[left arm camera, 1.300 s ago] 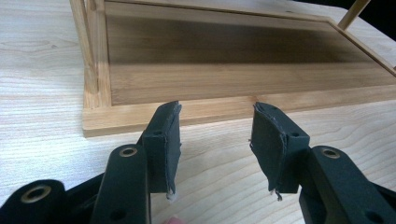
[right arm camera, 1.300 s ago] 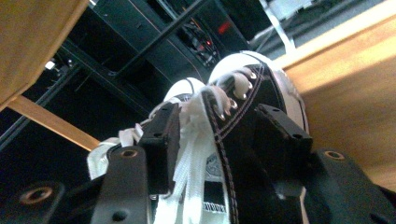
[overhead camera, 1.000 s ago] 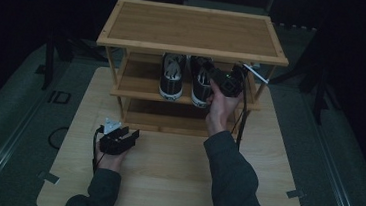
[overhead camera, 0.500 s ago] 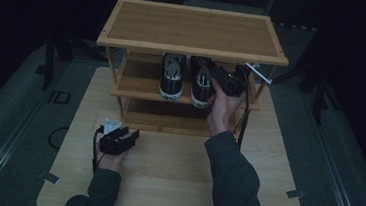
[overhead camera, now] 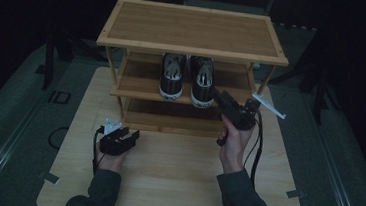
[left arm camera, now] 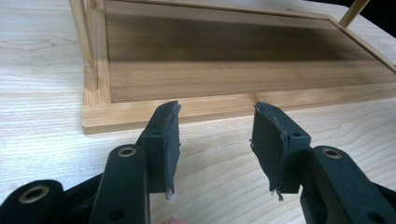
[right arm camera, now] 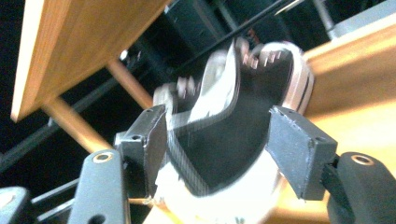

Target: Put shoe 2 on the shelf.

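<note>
A dark room surrounds a pale wooden tabletop (overhead camera: pixel 174 182) that carries a three-tier bamboo shoe rack (overhead camera: pixel 192 28), with grey floor either side and black stand legs at the left and right edges. Toward the left, the left claw (overhead camera: pixel 126 139) rests low over the tabletop in the person's left hand (overhead camera: pixel 108 159), its jaws standing apart with nothing between them; in the left gripper view the pads (left arm camera: pixel 166 140) face the empty bottom shelf (left arm camera: pixel 233 60) of the rack, whose front corner post rises just left of them. On the middle shelf (overhead camera: pixel 137 86) two black sneakers with white toe caps stand side by side, heels toward the person: the left sneaker (overhead camera: pixel 172 77) untouched, the right sneaker (overhead camera: pixel 202 82) just beside it. The right claw (overhead camera: pixel 215 94), held in the right hand (overhead camera: pixel 235 142), reaches in under the top shelf to the heel of that right sneaker; in the right gripper view the blurred sneaker (right arm camera: pixel 233 126) sits between the spread jaws, the left pad (right arm camera: pixel 156 144) against it, the right pad just clear of it. The rack's right front post stands close beside that gripper.
</note>
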